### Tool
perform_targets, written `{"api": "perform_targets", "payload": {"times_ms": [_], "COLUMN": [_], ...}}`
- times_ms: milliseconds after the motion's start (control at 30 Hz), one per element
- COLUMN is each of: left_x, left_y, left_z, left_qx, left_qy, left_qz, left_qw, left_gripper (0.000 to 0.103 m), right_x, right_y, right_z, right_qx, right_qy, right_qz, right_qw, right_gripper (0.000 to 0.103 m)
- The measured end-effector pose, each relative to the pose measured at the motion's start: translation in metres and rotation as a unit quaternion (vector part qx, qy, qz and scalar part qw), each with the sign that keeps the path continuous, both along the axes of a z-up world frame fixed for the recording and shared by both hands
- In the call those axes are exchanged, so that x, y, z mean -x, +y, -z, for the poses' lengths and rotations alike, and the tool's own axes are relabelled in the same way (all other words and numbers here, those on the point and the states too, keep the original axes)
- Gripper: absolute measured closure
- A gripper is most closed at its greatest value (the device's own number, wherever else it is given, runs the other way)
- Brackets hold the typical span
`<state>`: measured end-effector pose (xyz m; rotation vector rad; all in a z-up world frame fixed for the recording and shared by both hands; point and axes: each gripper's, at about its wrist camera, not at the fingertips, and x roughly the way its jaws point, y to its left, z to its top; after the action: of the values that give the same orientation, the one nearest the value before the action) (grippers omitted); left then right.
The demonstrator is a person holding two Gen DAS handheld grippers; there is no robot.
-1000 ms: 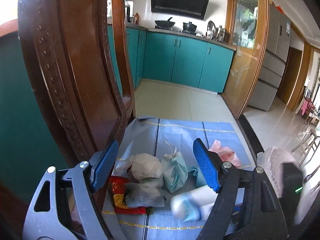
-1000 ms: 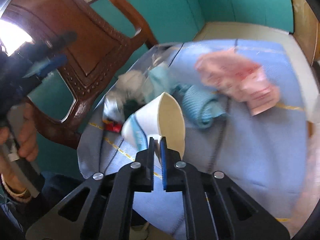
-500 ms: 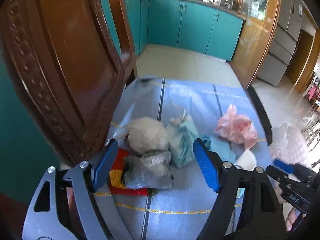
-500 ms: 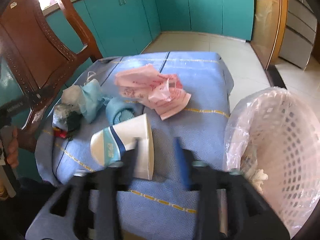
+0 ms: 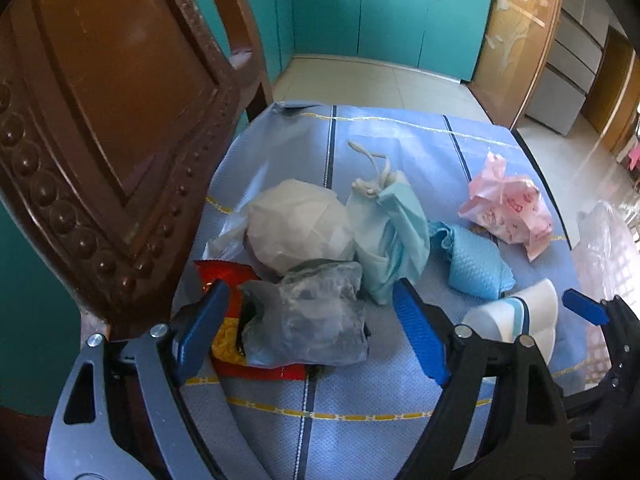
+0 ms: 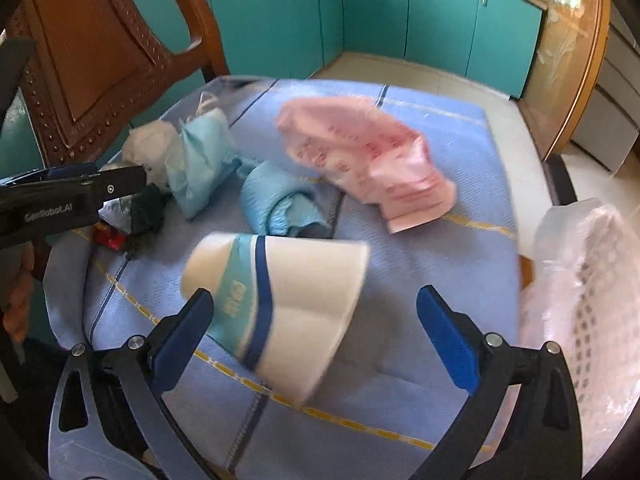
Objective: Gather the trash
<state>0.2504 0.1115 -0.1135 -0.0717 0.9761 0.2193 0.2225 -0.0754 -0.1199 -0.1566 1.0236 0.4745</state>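
Note:
Trash lies on a blue cloth-covered table (image 5: pixel 360 432). A white paper cup with a blue band (image 6: pixel 280 300) lies on its side between the jaws of my open right gripper (image 6: pixel 320 336); it also shows in the left wrist view (image 5: pixel 516 316). My open left gripper (image 5: pixel 308 336) stands around a grey plastic bag (image 5: pixel 308 320) that lies on a red wrapper (image 5: pixel 224 272). Behind it lie a white wad (image 5: pixel 296 224), a pale blue bag (image 5: pixel 392 232), a blue cloth roll (image 5: pixel 472 264) and a pink plastic bag (image 5: pixel 508 208).
A brown wooden chair back (image 5: pixel 100 120) rises close at the left of the table. A white mesh basket lined with plastic (image 6: pixel 592 280) stands off the table's right edge. Teal cabinets (image 6: pixel 360 12) and tiled floor lie beyond.
My right gripper has opened and the paper cup it held now lies on the cloth. My left gripper has come down closer over the grey bag.

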Motion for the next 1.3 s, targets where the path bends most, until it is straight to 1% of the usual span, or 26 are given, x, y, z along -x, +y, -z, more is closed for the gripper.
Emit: {"api": "perform_targets", "payload": {"times_ms": [33, 67, 200, 267, 300, 333, 433, 567, 667, 767, 867, 1000, 1100, 1167, 1200, 1300], "left_x": [0.000, 0.000, -0.001, 0.000, 0.000, 0.001, 0.006, 0.015, 0.023, 0.033, 0.036, 0.035, 0.036, 0.038, 0.039, 0.044], "left_y": [-0.002, -0.005, -0.013, -0.016, -0.016, -0.017, -0.017, -0.017, -0.020, -0.027, -0.029, -0.029, -0.027, -0.024, -0.022, -0.017], "left_z": [0.001, 0.001, 0.007, 0.007, 0.006, 0.005, -0.001, -0.017, -0.032, -0.050, -0.057, -0.060, -0.062, -0.066, -0.066, -0.071], "left_qx": [-0.007, -0.013, -0.022, -0.030, -0.030, -0.028, -0.019, -0.007, 0.006, -0.005, -0.011, -0.003, -0.002, 0.001, 0.002, 0.004], "left_qy": [0.000, 0.002, 0.013, 0.011, 0.010, 0.009, 0.000, -0.027, -0.065, -0.114, -0.137, -0.143, -0.149, -0.158, -0.162, -0.178], "left_qz": [0.005, 0.010, 0.031, 0.038, 0.040, 0.040, 0.040, 0.045, 0.059, 0.071, 0.075, 0.074, 0.069, 0.065, 0.063, 0.057], "left_qw": [1.0000, 0.9999, 0.9992, 0.9988, 0.9987, 0.9988, 0.9990, 0.9986, 0.9961, 0.9909, 0.9877, 0.9870, 0.9864, 0.9853, 0.9847, 0.9823], "left_gripper": [0.028, 0.030, 0.050, 0.053, 0.057, 0.059, 0.060, 0.060, 0.060, 0.060, 0.060, 0.059, 0.059, 0.059, 0.059, 0.059], "right_x": [0.000, 0.000, 0.004, 0.005, 0.006, 0.006, 0.005, 0.006, 0.009, 0.008, 0.002, -0.004, -0.004, -0.003, -0.003, -0.001], "right_y": [0.002, 0.002, 0.000, 0.001, 0.002, 0.004, 0.012, 0.017, 0.020, 0.021, 0.019, 0.016, 0.021, 0.024, 0.025, 0.019], "right_z": [0.000, 0.000, -0.011, -0.012, -0.012, -0.011, -0.006, -0.003, -0.003, -0.001, 0.005, 0.013, 0.016, 0.015, 0.014, 0.009], "right_qx": [-0.001, -0.002, -0.035, -0.046, -0.045, -0.041, -0.031, -0.027, -0.029, -0.050, -0.073, -0.096, -0.085, -0.081, -0.079, -0.078], "right_qy": [-0.001, -0.003, -0.009, -0.011, -0.012, -0.012, -0.005, -0.002, 0.000, 0.009, 0.031, 0.049, 0.048, 0.045, 0.045, 0.044], "right_qz": [0.000, 0.000, 0.001, -0.003, -0.005, -0.008, -0.015, -0.021, -0.021, -0.007, 0.020, 0.062, 0.057, 0.048, 0.044, 0.037], "right_qw": [1.000, 1.000, 0.999, 0.999, 0.999, 0.999, 0.999, 0.999, 0.999, 0.999, 0.997, 0.992, 0.994, 0.995, 0.995, 0.995], "right_gripper": [0.004, 0.004, 0.004, 0.004, 0.004, 0.004, 0.004, 0.004, 0.004, 0.004, 0.004, 0.004, 0.004, 0.008, 0.017, 0.017]}}
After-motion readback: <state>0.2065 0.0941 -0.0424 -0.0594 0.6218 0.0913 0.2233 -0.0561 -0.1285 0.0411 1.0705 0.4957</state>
